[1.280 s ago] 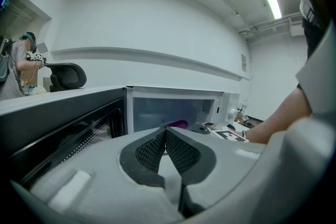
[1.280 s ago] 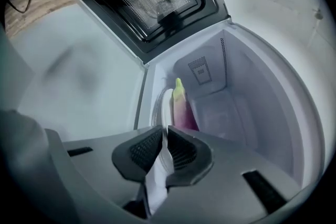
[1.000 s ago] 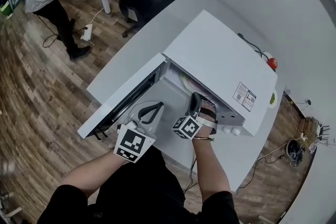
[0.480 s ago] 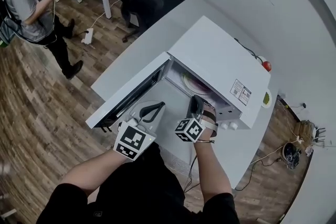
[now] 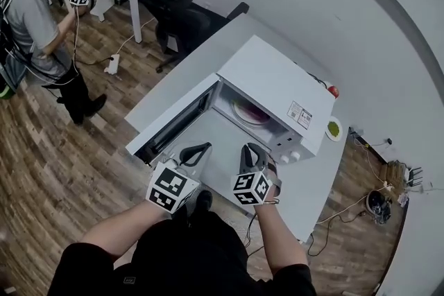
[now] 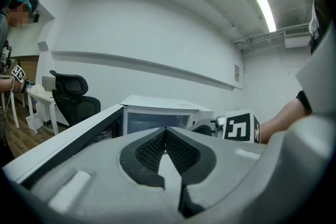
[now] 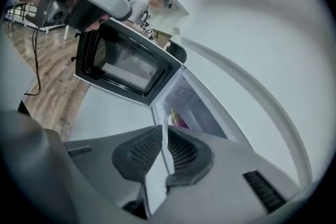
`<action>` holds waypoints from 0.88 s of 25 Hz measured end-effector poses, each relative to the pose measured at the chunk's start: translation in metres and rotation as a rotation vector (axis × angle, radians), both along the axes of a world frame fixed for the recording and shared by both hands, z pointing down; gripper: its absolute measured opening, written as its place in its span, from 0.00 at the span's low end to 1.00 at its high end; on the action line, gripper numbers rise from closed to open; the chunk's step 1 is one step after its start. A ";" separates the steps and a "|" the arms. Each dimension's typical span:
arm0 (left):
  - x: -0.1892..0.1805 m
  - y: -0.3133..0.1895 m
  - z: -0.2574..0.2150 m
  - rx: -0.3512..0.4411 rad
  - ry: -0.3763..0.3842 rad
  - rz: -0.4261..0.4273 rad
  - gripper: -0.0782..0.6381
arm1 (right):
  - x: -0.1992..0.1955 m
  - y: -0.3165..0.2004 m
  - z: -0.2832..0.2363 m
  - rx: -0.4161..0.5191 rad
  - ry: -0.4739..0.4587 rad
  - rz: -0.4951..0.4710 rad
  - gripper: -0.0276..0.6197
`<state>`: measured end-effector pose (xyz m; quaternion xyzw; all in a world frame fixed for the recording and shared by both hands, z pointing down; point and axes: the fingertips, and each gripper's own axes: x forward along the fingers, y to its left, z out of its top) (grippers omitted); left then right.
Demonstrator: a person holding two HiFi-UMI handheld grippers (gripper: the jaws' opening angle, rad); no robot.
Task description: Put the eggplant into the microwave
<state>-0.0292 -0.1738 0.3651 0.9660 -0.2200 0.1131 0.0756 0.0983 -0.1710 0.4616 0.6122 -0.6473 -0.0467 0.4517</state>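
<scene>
Doorway's wide open on the boxy white microwave [image 5: 277, 90]. Its dark-windowed door [image 5: 166, 120] is swung fully out to the left side, which leaves the cavity mouth clear. And there's the purple eggplant [image 5: 250, 114] with its green stem end, already inside. It lies deep in the cavity on what looks like a round pale plate [image 5: 236, 105]. The right gripper view looks straight past the door edge and catches it in there too [image 7: 178, 119].

Now the tools. The grey left gripper [image 5: 201, 149] hovers in front of the microwave, just below the open door. Its ribbed black pads are pressed tip to tip with nothing between them [image 6: 166, 131]. The grey right gripper [image 5: 250, 150] hangs in front of the cavity mouth, near the knobs and apart from the oven. Its pads are pinched to a thin sliver of a gap, and it carries nothing either [image 7: 165, 131]. Neither tool touches the microwave.

Why that posture? Both tools are empty and clear of the opening while the eggplant is inside, so the placing itself looks done. The left one sits on the door's side of the microwave, which makes it the natural choice if the door gets pushed shut. The door stands far out over the white table [image 5: 208, 59], so a push would have to follow a long arc.
</scene>
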 end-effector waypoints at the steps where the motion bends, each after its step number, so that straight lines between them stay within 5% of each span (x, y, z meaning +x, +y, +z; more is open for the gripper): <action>1: -0.002 0.005 -0.002 -0.002 0.002 0.000 0.12 | -0.004 0.007 -0.006 0.006 -0.007 -0.007 0.11; 9: -0.005 0.047 -0.018 -0.014 0.005 -0.002 0.12 | -0.016 0.067 -0.043 0.051 -0.166 -0.048 0.11; 22: 0.031 0.138 -0.050 -0.011 0.006 -0.073 0.12 | 0.026 0.189 -0.094 0.119 -0.502 -0.070 0.11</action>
